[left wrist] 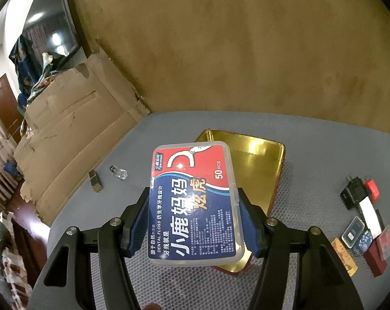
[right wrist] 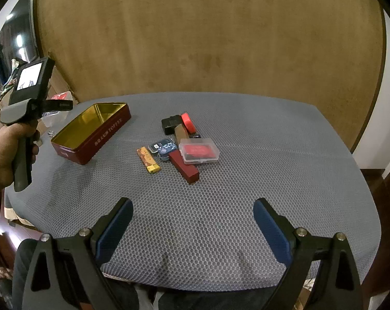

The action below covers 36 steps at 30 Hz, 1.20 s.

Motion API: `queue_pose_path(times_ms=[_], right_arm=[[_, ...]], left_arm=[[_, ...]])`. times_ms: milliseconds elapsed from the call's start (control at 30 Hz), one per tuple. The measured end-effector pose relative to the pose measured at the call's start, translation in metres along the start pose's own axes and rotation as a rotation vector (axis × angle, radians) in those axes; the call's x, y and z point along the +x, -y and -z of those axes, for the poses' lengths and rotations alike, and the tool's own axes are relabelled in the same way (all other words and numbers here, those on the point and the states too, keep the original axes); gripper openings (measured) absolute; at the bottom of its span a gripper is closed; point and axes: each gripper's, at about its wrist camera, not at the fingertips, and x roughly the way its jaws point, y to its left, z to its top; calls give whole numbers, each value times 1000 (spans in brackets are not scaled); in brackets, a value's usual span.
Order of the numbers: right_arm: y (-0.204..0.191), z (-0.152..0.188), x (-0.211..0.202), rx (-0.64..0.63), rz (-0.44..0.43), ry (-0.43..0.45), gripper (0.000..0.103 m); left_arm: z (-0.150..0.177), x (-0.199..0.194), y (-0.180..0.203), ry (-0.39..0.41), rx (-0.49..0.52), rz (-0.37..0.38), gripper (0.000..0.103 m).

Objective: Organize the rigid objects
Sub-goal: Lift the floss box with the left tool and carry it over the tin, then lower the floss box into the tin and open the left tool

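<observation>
you have the dental floss box (left wrist: 193, 204) pinched by its long sides in the left claw (left wrist: 195, 219), held in the air over the near end of the open toffee tin (left wrist: 275, 178). the tin is the landmark: it sits on the grey table (right wrist: 246, 180) with nothing visible in it. right of the tin lies the cluster yet to be sorted: a yellow lighter (right wrist: 148, 159), a dark red box (right wrist: 184, 167), a clear case with a red insert (right wrist: 199, 151), a black adapter (right wrist: 171, 124) and a red cap (right wrist: 188, 122). left of the tin, a small glass bottle (left wrist: 119, 173). your right claw (right wrist: 192, 228) is spread wide and holds nothing, nearer you than the tin. this looks like the placing step: lower the box flat into the tin, then release.
</observation>
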Motion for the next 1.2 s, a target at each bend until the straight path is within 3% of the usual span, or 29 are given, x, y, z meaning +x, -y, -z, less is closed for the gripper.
queue_pose_path(times_ms=[567, 1200], right_arm=[[4, 6, 12, 0, 3, -36, 97], [7, 15, 38, -10, 20, -112, 97]], left_arm=[[4, 36, 3, -68, -10, -26, 58], [20, 102, -2, -227, -52, 7, 59]])
